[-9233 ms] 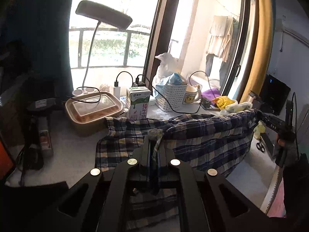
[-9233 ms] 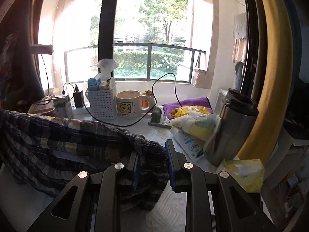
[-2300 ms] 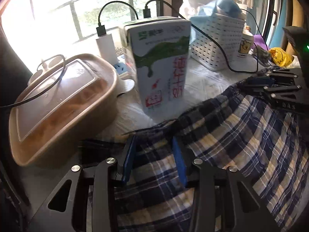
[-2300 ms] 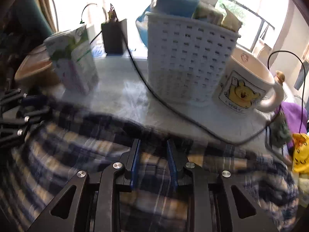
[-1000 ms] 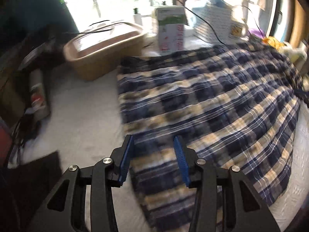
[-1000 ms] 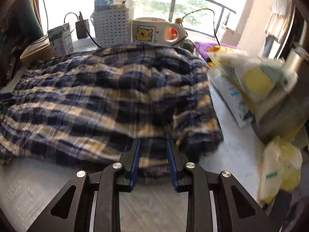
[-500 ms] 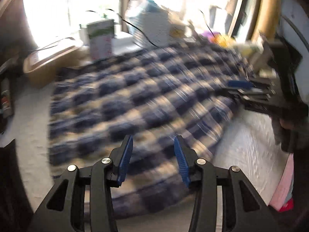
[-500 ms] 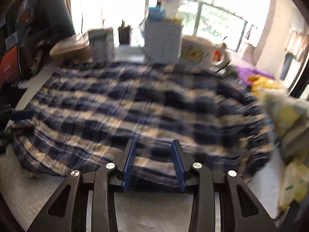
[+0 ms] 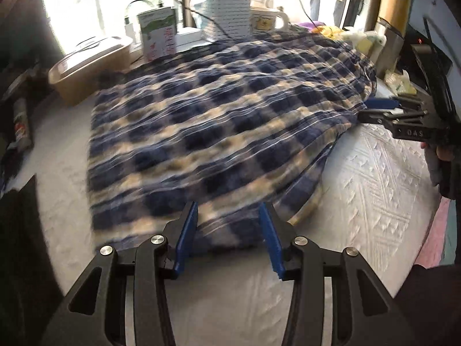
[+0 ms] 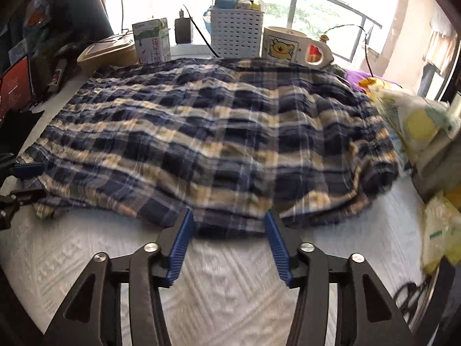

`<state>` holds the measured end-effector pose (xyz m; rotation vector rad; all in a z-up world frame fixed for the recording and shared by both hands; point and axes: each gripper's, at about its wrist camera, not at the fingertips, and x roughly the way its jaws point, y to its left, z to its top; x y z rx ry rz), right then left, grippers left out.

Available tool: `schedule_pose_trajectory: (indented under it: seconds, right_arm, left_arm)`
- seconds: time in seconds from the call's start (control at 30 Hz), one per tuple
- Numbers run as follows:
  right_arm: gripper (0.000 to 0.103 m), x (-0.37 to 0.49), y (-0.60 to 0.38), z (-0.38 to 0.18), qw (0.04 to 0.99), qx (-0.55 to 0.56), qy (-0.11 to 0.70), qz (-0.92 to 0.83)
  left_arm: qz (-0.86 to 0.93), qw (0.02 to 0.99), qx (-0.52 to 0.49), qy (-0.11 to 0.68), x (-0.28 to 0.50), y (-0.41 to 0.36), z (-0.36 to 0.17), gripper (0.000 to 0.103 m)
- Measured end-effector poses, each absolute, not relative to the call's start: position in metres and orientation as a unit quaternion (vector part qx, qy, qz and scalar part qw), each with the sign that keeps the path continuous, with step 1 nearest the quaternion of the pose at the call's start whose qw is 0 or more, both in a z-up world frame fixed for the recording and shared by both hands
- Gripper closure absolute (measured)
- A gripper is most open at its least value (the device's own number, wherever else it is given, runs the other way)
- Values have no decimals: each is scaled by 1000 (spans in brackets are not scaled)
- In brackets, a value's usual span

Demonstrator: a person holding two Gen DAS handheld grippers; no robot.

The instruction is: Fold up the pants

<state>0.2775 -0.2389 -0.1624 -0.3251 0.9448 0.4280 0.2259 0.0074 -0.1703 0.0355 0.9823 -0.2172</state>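
Left claw stands released, near hem of pants just ahead btwn its jaws, nothing pinched. Right claw has just been opening — jaws apart, hem at its tips, not pinched. Pants lie spread on white counter, long axis running side to side w/ both claws at near edge — cloth extends away toward basket.

navy and cream plaid pants on a white textured cloth, blue-padded black claw
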Motion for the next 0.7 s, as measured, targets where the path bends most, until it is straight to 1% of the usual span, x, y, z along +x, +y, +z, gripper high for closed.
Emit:
schedule_pose_trajectory:
  seconds: [0.2, 0.33, 0.43, 0.6, 0.7]
  right_arm:
    - [48, 269, -243, -146, 873, -128, 425, 202]
    - [48, 271, -223, -139, 879, -109, 406, 225]
    - [48, 273, -203, -143, 875, -110, 404, 245]
    - [48, 277, -180, -157, 864, -115, 414, 264]
    - [48, 275, -172, -174, 851, -141, 436, 255]
  left_arm:
    - [-49, 887, -29, 458, 219, 48, -165, 58]
    - [-32, 884, -29, 466, 218, 61, -176, 58]
    - [-30, 888, -8, 458, 211, 59, -177, 58]
    - [-25, 892, -2, 451, 205, 62, -178, 58]
    - [-10, 893, -1, 450, 201, 69, -178, 55]
